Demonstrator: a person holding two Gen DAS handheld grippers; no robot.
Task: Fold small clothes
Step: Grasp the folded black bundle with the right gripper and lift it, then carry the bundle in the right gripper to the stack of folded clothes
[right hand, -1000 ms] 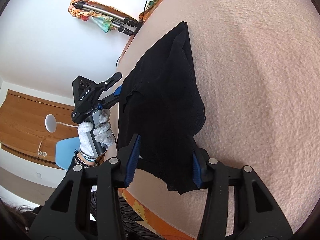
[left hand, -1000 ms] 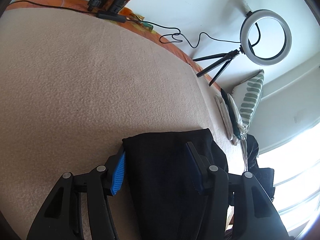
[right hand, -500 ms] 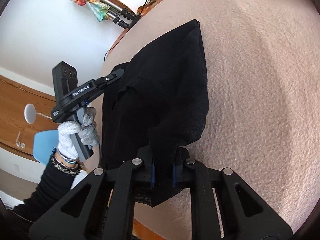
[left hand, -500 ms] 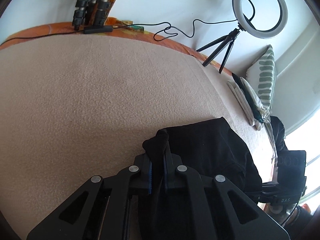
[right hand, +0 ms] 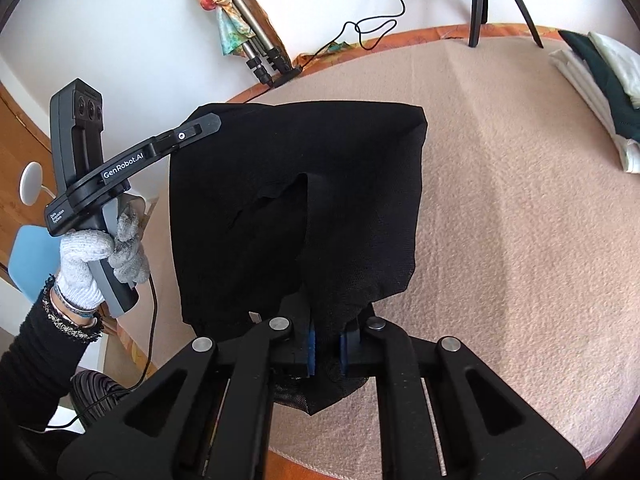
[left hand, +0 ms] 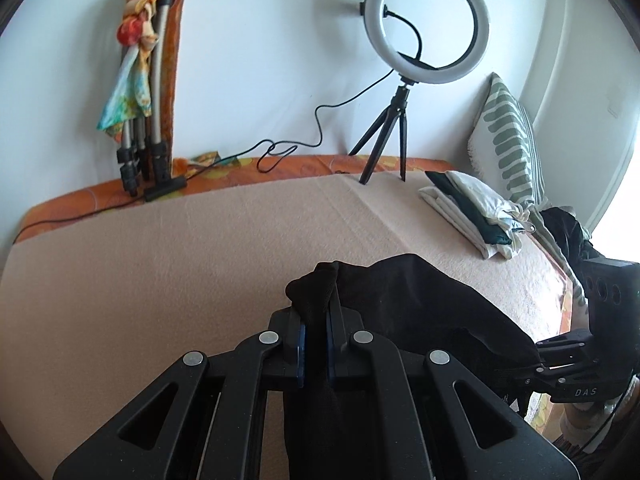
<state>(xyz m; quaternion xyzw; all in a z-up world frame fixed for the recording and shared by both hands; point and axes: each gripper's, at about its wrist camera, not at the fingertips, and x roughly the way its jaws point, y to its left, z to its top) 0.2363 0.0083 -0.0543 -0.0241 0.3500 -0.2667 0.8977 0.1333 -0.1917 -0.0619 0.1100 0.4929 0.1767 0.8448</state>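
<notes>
The left gripper (left hand: pixel 314 334) has its jaws clenched on a bunched corner of the black garment (left hand: pixel 404 304), and the right gripper (right hand: pixel 326 346) has its jaws clamped on another edge of the same cloth. The garment (right hand: pixel 320 200) hangs spread between the two, its far corner resting on the beige blanket (right hand: pixel 520 208) that covers the bed. A gloved left hand (right hand: pixel 100 256) grips the left tool's handle. Well apart, near the striped pillow (left hand: pixel 508 136), lies a stack of folded clothes (left hand: pixel 476 212). A ring light (left hand: pixel 428 28) on a tripod stands at the wall.
</notes>
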